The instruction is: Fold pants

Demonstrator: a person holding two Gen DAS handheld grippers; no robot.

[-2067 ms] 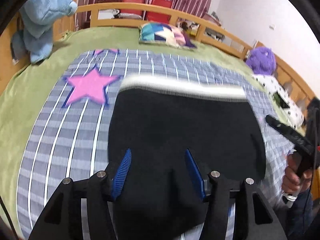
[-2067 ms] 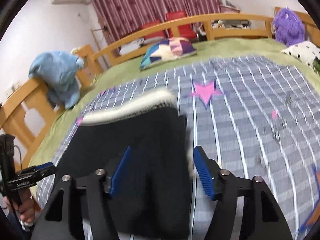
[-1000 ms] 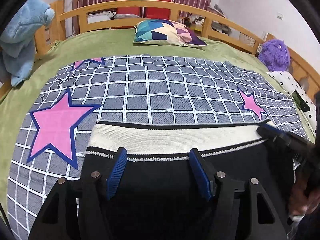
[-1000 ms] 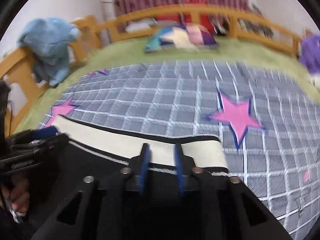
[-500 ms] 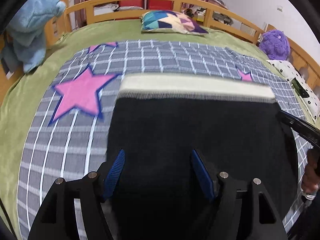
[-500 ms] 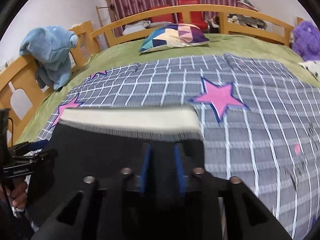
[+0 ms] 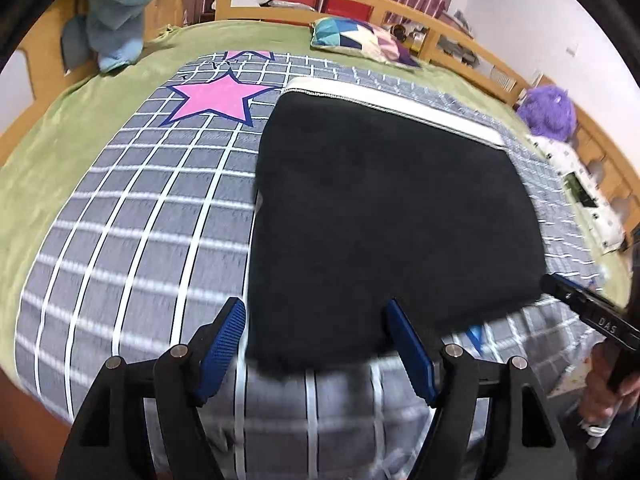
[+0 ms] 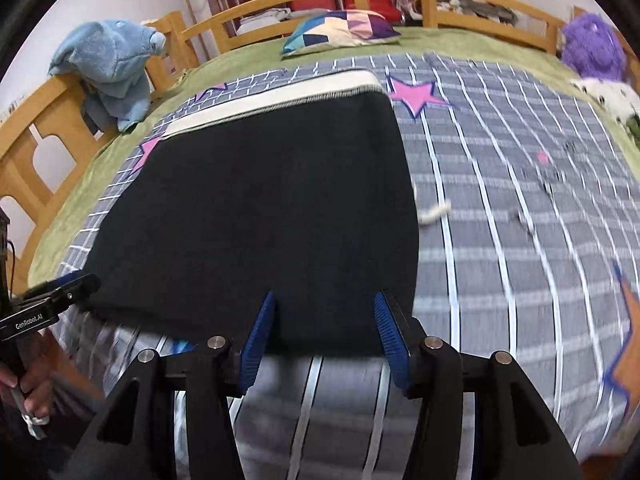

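I have the pants lying flat on the checked blanket, a black rectangle with the cream waistband at its 12 o'clock edge, away from me. That looks to me like a fold laid down, with the thick doubled edge nearest the tongs.

My left tongs are spreading, pads clear of the cloth, the near corner of the pants lying between them but not pinched. My right tongs are opening too, with the near edge between the pads, apparently let go. Both sit at the 6 o'clock edge, I judge, so the cloth settles without being dragged.

A cream cord pokes out at 3 o'clock.
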